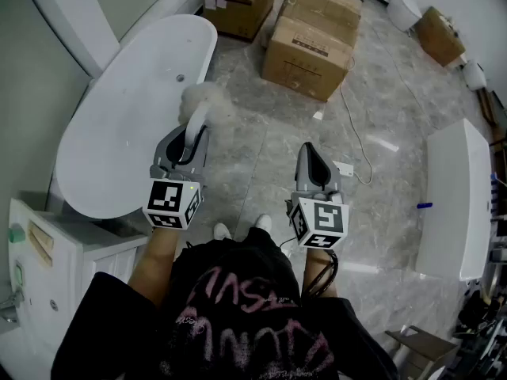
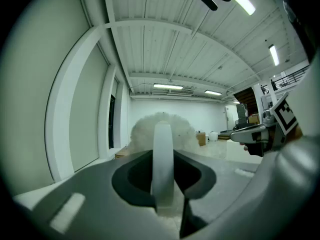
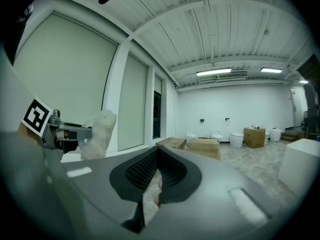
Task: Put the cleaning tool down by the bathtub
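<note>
The white bathtub (image 1: 119,133) at my left shows only its drain in the basin; the cardboard boxes (image 1: 309,46) beyond it are shut. My left gripper (image 1: 192,135) is clamped on the handle of the cleaning tool (image 1: 203,103), whose fluffy head hangs over the floor (image 1: 261,145) just beside the tub's rim. My right gripper (image 1: 310,155) has its jaws together on nothing.

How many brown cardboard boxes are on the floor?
4. One brown cardboard box sits past the white bathtub; two boxes stand together mid-floor, nearer and farther; a fourth box lies far right. Others may be hidden.
</note>
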